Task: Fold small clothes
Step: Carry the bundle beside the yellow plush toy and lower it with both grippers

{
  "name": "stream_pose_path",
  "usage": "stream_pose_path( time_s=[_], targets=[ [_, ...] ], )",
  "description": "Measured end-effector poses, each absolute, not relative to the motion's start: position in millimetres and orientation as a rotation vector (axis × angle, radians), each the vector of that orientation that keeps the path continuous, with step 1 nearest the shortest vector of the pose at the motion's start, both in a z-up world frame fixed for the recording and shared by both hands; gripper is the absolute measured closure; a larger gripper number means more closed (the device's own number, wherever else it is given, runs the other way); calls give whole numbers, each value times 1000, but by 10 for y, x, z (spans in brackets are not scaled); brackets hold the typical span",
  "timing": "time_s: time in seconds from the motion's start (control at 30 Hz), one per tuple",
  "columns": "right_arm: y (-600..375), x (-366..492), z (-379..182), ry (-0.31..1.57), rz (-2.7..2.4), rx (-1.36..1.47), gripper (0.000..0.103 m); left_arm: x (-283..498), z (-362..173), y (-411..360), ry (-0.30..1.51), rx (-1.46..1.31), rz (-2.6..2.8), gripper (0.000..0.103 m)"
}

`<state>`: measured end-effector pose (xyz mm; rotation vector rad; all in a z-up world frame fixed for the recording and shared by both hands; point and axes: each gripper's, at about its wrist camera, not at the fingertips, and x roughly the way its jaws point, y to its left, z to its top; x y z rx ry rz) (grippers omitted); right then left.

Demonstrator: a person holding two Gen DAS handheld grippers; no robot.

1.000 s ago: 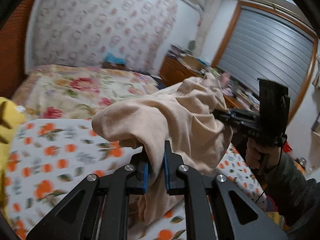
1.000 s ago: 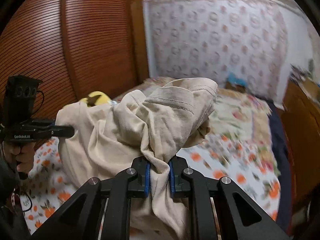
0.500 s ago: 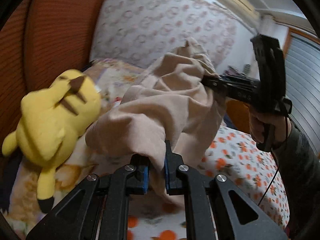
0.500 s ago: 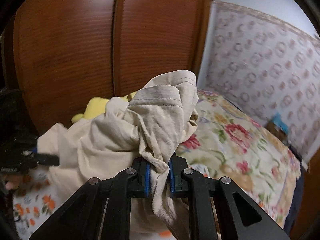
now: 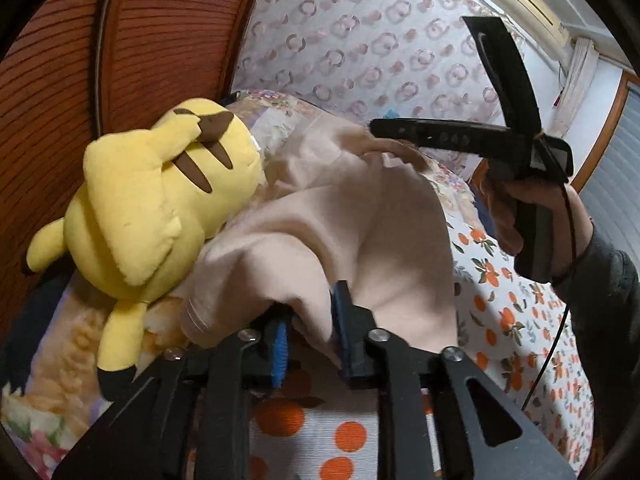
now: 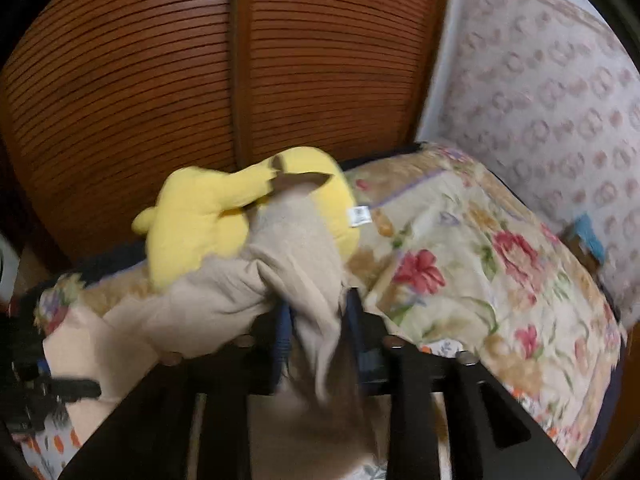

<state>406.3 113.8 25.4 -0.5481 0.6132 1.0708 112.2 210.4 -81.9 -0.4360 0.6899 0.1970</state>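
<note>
A beige garment (image 5: 360, 232) lies bunched on the bed, leaning against a yellow plush toy (image 5: 152, 200). My left gripper (image 5: 310, 328) has its jaws opening; a fold of the garment hangs loosely between the blue pads (image 5: 280, 338) with a gap at the left one. In the right wrist view the garment (image 6: 224, 304) drapes over the plush toy (image 6: 208, 216). My right gripper (image 6: 318, 320) is opening too, and a strip of cloth slips down between its jaws. From the left wrist view the right gripper (image 5: 378, 126), held in a hand (image 5: 504, 208), sits at the garment's far end.
A flowered quilt (image 6: 480, 264) covers the bed's head end, and an orange-print sheet (image 5: 520, 320) lies under the garment. A brown slatted wardrobe (image 6: 200, 80) stands close behind the plush toy. A patterned wall (image 5: 380, 40) is at the back.
Both grippers carried the garment toward the wardrobe and down beside the plush toy. Their jaws, tight on the cloth before, now stand apart and the cloth hangs loose.
</note>
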Motion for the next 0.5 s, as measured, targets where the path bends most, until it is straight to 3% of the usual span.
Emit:
stream_pose_path(
  time_s=[0.07, 0.13, 0.17, 0.2, 0.27, 0.4, 0.5],
  targets=[
    [1087, 4134, 269, 609, 1044, -506, 54, 1090, -776, 2099, 679, -421, 200, 60],
    [1017, 4171, 263, 621, 1040, -473, 54, 1048, -737, 2099, 670, -398, 221, 56],
    [950, 4174, 258, 625, 1037, -458, 54, 1031, -716, 2100, 668, -385, 228, 46],
    [896, 4170, 256, 627, 1033, -447, 53, 1010, -694, 2101, 663, -378, 233, 30],
    [820, 4055, 201, 624, 1025, -432, 53, 966, -637, 2096, 638, -362, 233, 18],
    [653, 3801, 141, 625, 1015, -392, 53, 907, -508, 2020, 620, -285, 263, 11],
    [502, 3660, 152, 621, 1006, -358, 52, 906, -436, 1904, 628, -218, 255, 11]
  ],
)
